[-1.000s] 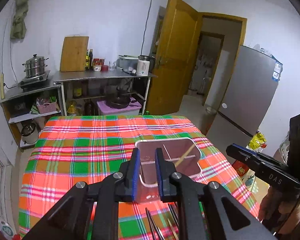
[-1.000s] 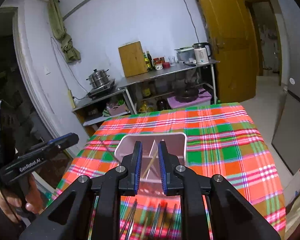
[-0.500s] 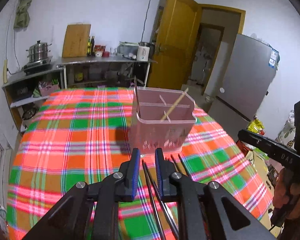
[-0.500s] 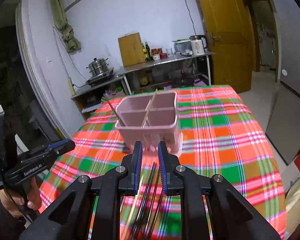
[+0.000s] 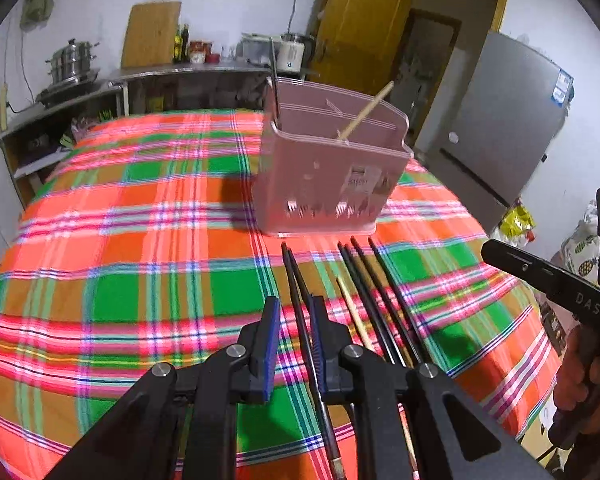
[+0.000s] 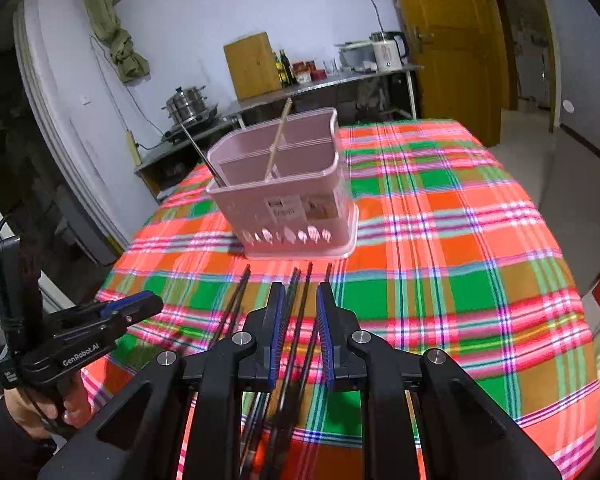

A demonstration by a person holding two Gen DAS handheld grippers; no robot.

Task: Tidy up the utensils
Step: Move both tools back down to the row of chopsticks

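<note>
A pink divided utensil holder [image 5: 332, 168] stands on the plaid tablecloth [image 5: 140, 264]; it also shows in the right wrist view [image 6: 288, 184]. A wooden chopstick [image 5: 366, 114] and a thin dark chopstick [image 6: 202, 156] lean inside it. Several black chopsticks [image 5: 364, 276] and one wooden chopstick [image 5: 352, 312] lie on the cloth in front of it. My left gripper [image 5: 294, 320] is open, low over two black chopsticks [image 5: 296, 284]. My right gripper [image 6: 299, 312] is open, low over black chopsticks [image 6: 304, 292].
A steel counter [image 5: 188, 72] with pot, cutting board, bottles and kettle stands behind the table. A yellow door [image 5: 360, 24] and a grey fridge [image 5: 512, 120] are at the right. The table's edges fall away left and right.
Both grippers have dropped from above the holder down to just over the chopsticks in front of it. The holder now looks higher and farther. Both jaws stay open.
</note>
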